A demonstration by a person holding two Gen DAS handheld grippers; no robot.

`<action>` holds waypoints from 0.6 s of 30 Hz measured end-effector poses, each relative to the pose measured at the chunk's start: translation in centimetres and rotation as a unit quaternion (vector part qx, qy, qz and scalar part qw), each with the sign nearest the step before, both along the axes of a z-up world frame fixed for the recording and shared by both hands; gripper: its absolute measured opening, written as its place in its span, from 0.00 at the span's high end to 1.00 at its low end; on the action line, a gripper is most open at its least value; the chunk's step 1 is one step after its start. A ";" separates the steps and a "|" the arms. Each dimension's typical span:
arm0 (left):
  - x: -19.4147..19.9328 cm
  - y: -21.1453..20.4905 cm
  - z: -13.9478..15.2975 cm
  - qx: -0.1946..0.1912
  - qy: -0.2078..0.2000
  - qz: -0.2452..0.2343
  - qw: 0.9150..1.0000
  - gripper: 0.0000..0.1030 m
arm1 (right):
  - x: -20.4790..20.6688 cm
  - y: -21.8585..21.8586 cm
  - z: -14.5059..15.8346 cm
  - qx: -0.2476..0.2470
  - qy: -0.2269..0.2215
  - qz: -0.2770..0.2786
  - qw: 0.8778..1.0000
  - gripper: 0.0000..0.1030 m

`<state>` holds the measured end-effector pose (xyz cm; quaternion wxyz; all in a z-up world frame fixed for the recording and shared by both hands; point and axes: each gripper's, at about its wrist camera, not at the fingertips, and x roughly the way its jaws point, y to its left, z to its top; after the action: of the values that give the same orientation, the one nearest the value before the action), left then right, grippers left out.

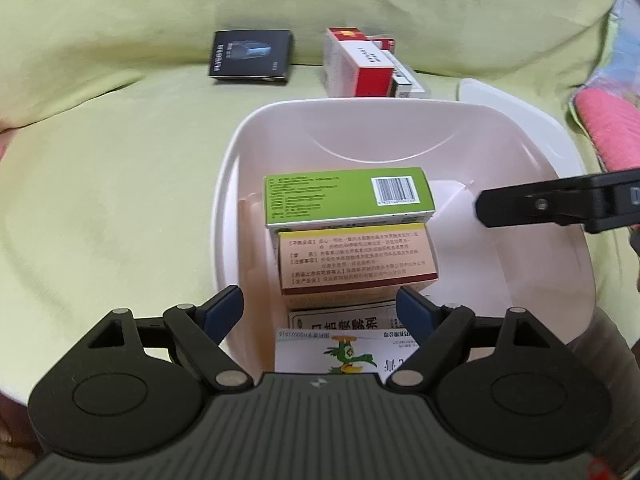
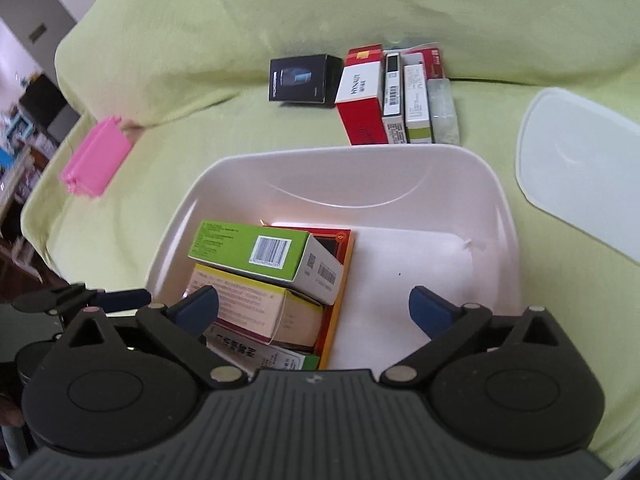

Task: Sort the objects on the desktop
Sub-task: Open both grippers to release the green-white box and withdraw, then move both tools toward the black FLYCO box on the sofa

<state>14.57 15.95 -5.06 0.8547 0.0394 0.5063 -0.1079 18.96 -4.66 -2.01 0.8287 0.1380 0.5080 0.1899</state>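
A white plastic bin (image 1: 500, 152) (image 2: 496, 184) sits on a light green cloth. Inside it lie stacked medicine boxes: a green box (image 1: 320, 196) (image 2: 248, 248) on top, a beige and yellow box (image 1: 352, 260) (image 2: 248, 300) under it, and flatter packs below. My left gripper (image 1: 320, 312) hovers open over the bin's near end, nothing between its fingers. My right gripper (image 2: 314, 308) is open too, above the bin's near side, and holds nothing; it also shows over the bin's right side in the left wrist view, its finger (image 1: 532, 204) dark.
Behind the bin stand a black box (image 1: 250, 56) (image 2: 304, 78), a red and white box (image 1: 360, 64) (image 2: 360, 96) and several slim packs (image 2: 416, 100). The bin's white lid (image 2: 580, 168) lies to the right. A pink object (image 2: 96, 160) rests at the left.
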 end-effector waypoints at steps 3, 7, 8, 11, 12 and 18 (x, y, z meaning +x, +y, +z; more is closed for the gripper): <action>-0.6 -0.1 0.9 0.001 -0.003 0.010 1.000 0.16 | -0.8 -0.5 0.6 0.005 -0.007 -0.004 1.000 0.01; -1.7 -0.4 2.0 0.012 -0.011 0.016 1.000 0.13 | -1.5 -1.0 1.3 0.018 -0.009 -0.011 1.000 0.01; -2.0 -0.6 2.3 0.017 -0.014 0.018 1.000 0.12 | -1.6 -1.1 1.5 0.032 -0.007 -0.011 0.999 0.01; -2.7 -0.7 3.0 0.031 -0.027 0.033 0.999 0.05 | -2.0 -1.5 2.1 0.060 0.000 -0.029 0.998 0.01; -3.0 -0.7 3.2 0.034 -0.031 0.040 0.998 0.02 | -2.2 -1.6 2.4 0.066 -0.005 -0.034 0.997 0.01; -3.9 0.2 3.9 0.007 -0.023 0.082 0.996 0.01 | -3.2 -2.8 4.3 0.169 -0.046 -0.045 0.984 0.01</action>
<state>10.72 16.16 -1.14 0.8719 0.0058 0.4886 -0.0331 15.75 -7.45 2.27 0.8236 0.2899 0.4233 0.2416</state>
